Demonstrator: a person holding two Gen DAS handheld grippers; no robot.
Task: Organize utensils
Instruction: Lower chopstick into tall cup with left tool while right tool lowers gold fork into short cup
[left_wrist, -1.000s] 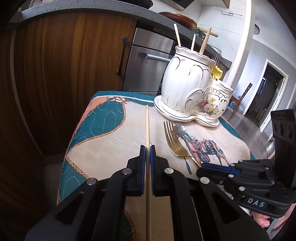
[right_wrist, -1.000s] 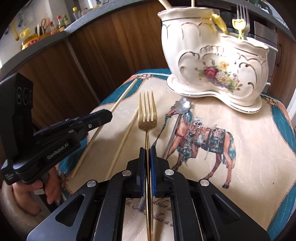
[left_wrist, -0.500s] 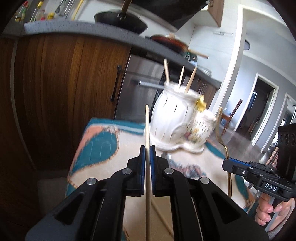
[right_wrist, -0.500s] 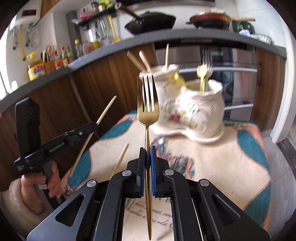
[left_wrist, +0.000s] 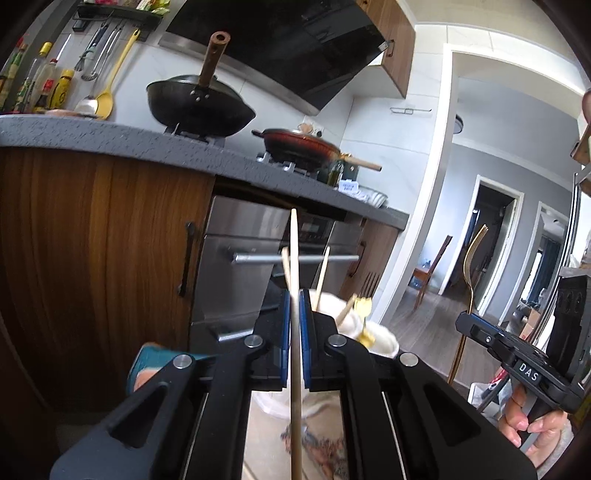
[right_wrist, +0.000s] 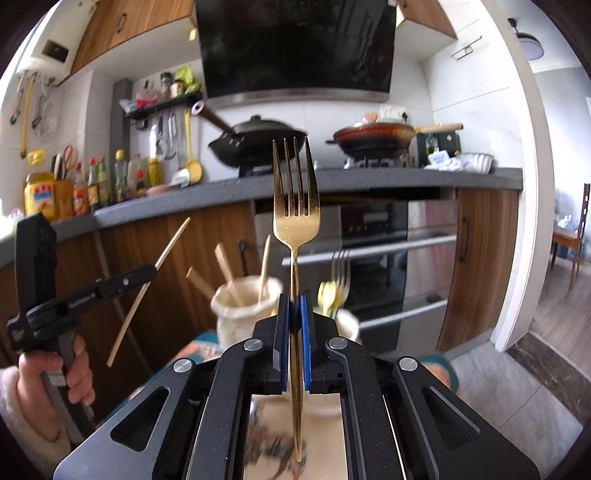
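My left gripper (left_wrist: 294, 299) is shut on a wooden chopstick (left_wrist: 294, 258) that stands upright, lifted above the table. My right gripper (right_wrist: 294, 302) is shut on a gold fork (right_wrist: 295, 206), tines up. Each gripper shows in the other view: the left one with its chopstick (right_wrist: 147, 273), the right one with its fork (left_wrist: 469, 280). The white ceramic utensil holder (right_wrist: 243, 299) stands below and ahead of both, with several chopsticks in its tall pot and a fork (right_wrist: 341, 269) with a yellow utensil in its low pot. It also shows in the left wrist view (left_wrist: 354, 325), partly hidden by the fingers.
The patterned table mat (right_wrist: 332, 446) lies under the grippers. Behind stand wooden cabinets (left_wrist: 92, 266), a steel oven (right_wrist: 406, 258) and a grey counter (left_wrist: 110, 140) with a black wok (left_wrist: 199, 107) and a red pan (right_wrist: 376, 136). A doorway opens at right (left_wrist: 491, 236).
Both grippers have risen and tilted up from the mat, lifting the chopstick and the fork off the table. The holder now sits low in both views.
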